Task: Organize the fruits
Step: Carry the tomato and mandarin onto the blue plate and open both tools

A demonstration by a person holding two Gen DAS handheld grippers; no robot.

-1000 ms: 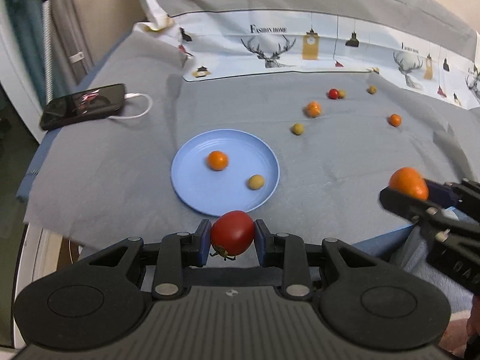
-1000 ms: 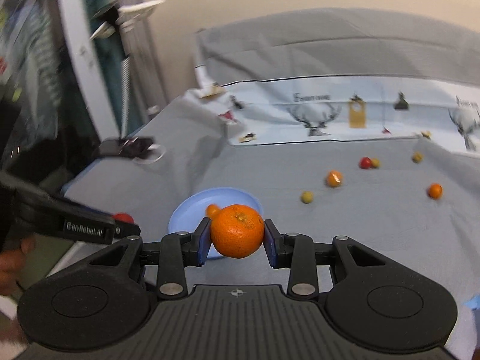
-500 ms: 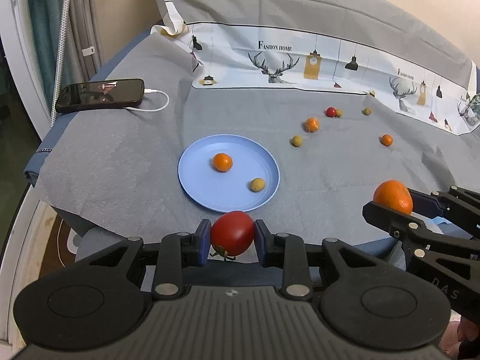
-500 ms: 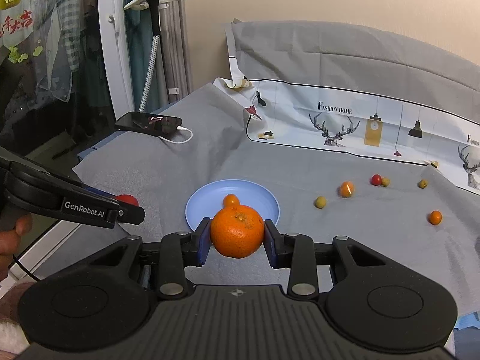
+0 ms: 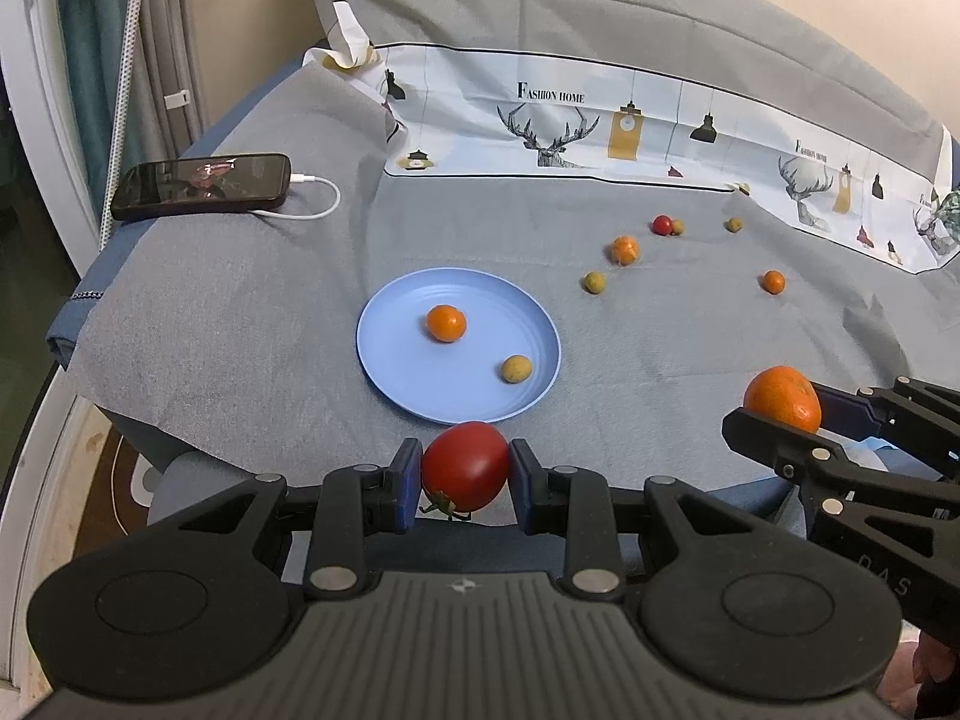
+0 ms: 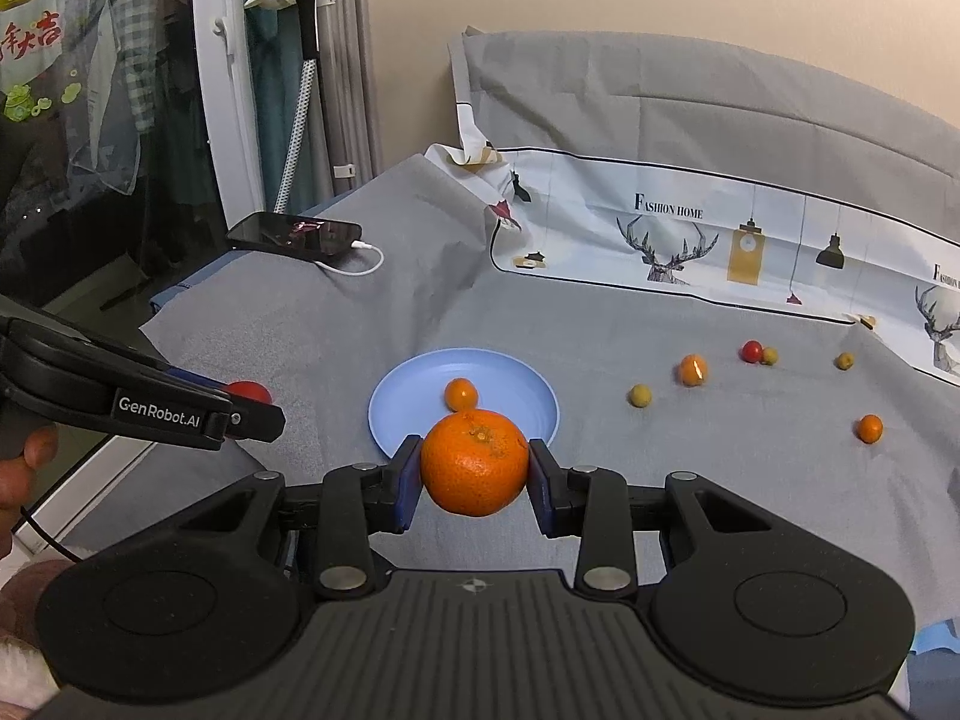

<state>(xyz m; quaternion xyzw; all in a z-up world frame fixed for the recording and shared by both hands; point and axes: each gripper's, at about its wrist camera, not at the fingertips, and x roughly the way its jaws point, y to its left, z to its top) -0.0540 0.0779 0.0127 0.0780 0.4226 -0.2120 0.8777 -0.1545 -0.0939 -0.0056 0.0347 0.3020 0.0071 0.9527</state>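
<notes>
My left gripper point(image 5: 463, 477) is shut on a red tomato point(image 5: 465, 465), held in the air just before the near rim of a blue plate point(image 5: 390, 354). The plate holds a small orange point(image 5: 446, 323) and a small yellow-green fruit point(image 5: 516, 368). My right gripper point(image 6: 474, 474) is shut on a large mandarin point(image 6: 474, 461), also raised before the plate point(image 6: 408, 390). Each gripper shows in the other's view: the right one point(image 5: 780, 414) at the right, the left one point(image 6: 252, 405) at the left. Several small fruits lie loose on the grey cloth, among them an orange one point(image 5: 624, 250) and a red one point(image 5: 662, 224).
A black phone point(image 5: 201, 186) on a white charging cable point(image 5: 312, 204) lies at the far left of the cloth. A printed white cloth point(image 5: 630, 126) runs along the back. The cloth's near edge hangs off the bed point(image 5: 120, 420). A garment steamer stand point(image 6: 300, 60) is at the left.
Both grippers have drawn back and up a little with their fruits still held; the plate and phone now sit lower and farther in view. The fruits on the cloth have not moved.
</notes>
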